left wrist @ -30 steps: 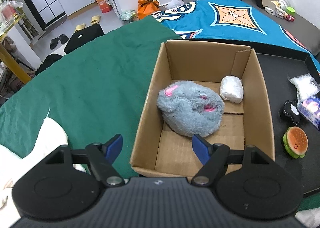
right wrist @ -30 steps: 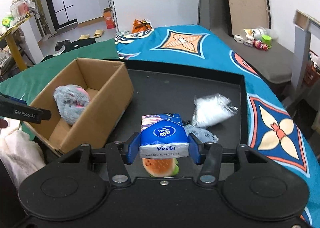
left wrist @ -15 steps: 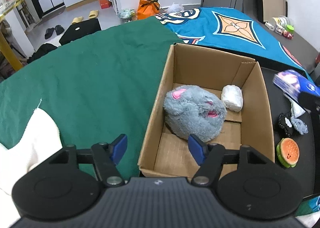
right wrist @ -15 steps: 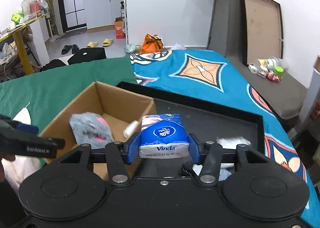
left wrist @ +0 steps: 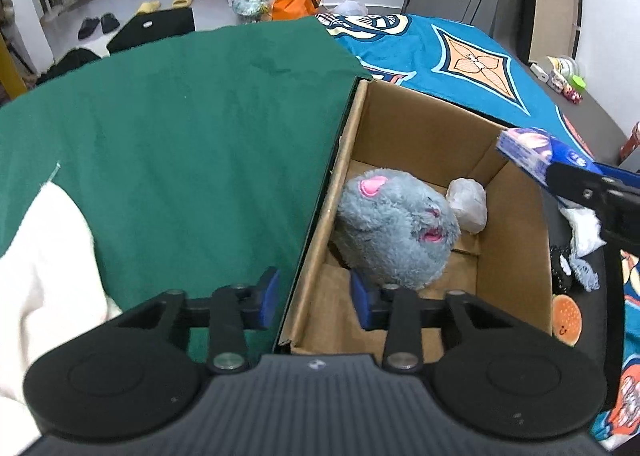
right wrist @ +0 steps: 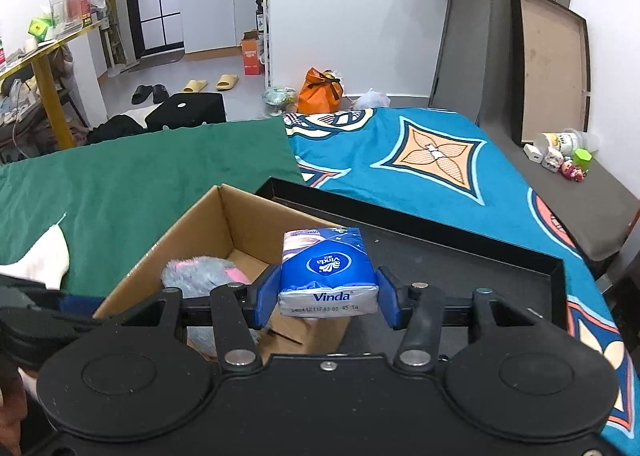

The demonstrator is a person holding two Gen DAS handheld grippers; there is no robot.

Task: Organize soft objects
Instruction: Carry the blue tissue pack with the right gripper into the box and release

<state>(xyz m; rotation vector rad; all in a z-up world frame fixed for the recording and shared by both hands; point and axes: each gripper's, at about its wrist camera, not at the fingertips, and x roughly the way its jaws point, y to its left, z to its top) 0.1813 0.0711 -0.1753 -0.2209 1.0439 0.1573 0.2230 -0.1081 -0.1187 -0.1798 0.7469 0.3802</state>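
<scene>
Saw the left gripper [left wrist: 314, 296] nearest in its own view, astride the near left wall of the cardboard box [left wrist: 512, 256]. Had just been closing its jaws, yet left a gap on each side of that wall, so pressed on nothing. Inside the box, found a grey plush mouse [left wrist: 396, 228] lying on the bottom, and just behind it, touching, a small white wrapped bundle [left wrist: 468, 205].

In the other view, found the right gripper [right wrist: 328, 296] clenched on a blue tissue pack [right wrist: 328, 272], squeezed from both sides by the pads. Held this pack in the air, over the right wall of the box.

Beside the box, noted a black tray [right wrist: 440, 256] with a burger toy [left wrist: 566, 314] on it. Further away, saw a green cloth [left wrist: 180, 127] and a blue patterned cloth [right wrist: 440, 159].
</scene>
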